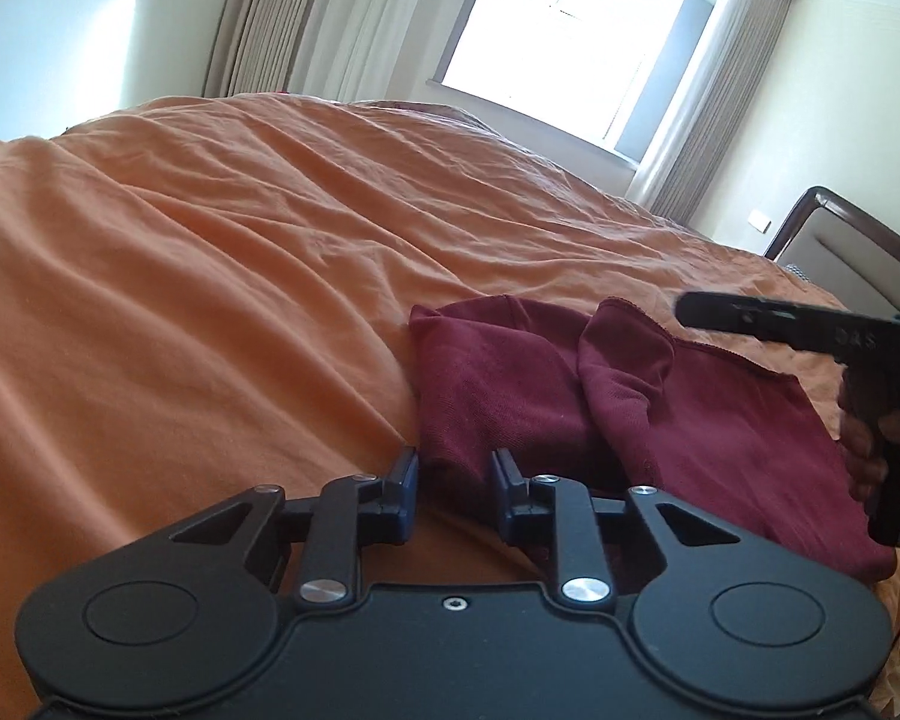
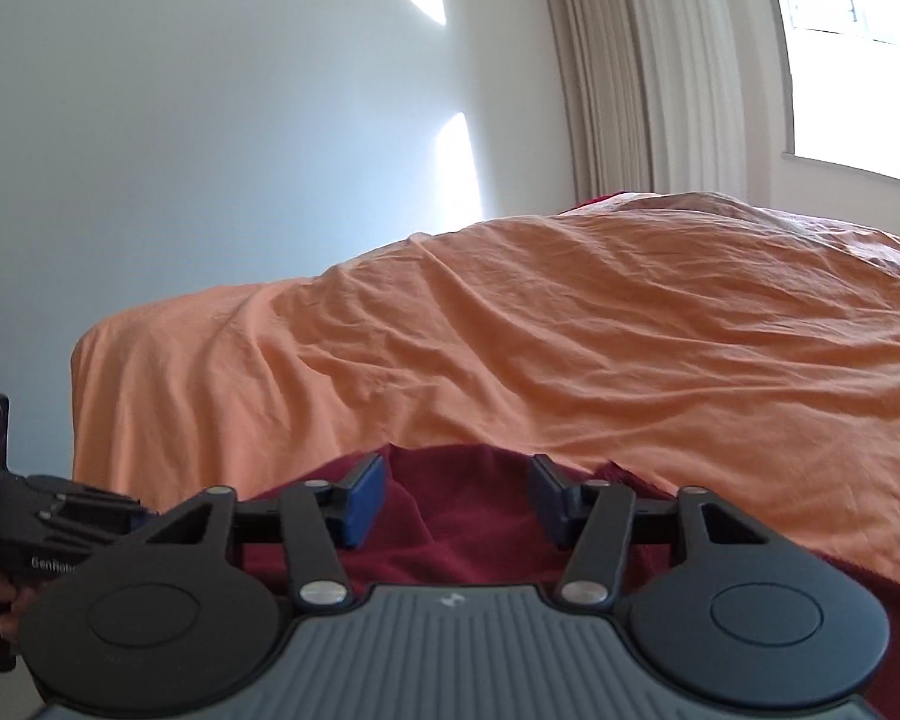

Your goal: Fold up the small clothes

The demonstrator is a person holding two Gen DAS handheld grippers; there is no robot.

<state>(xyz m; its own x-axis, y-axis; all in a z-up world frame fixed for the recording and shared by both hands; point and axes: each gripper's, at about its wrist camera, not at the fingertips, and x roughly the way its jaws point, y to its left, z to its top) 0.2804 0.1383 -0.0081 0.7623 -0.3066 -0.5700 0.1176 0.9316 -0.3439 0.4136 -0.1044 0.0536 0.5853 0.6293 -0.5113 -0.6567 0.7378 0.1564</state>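
Note:
A small maroon garment (image 1: 660,414) lies crumpled on the orange bedspread (image 1: 210,276), partly folded over itself. My left gripper (image 1: 453,495) is open and empty, its blue pads at the garment's near left edge. My right gripper (image 2: 456,501) is open and empty, hovering just over the same garment (image 2: 462,516). The right gripper's body also shows at the right edge of the left wrist view (image 1: 810,330), above the garment's right side. The left gripper shows at the left edge of the right wrist view (image 2: 60,516).
The orange bedspread (image 2: 570,330) covers a wide bed with wrinkles all over. A window (image 1: 570,30) with curtains is behind the bed. A padded headboard (image 1: 834,246) stands at the right. A plain wall (image 2: 210,120) lies beyond the bed's far edge.

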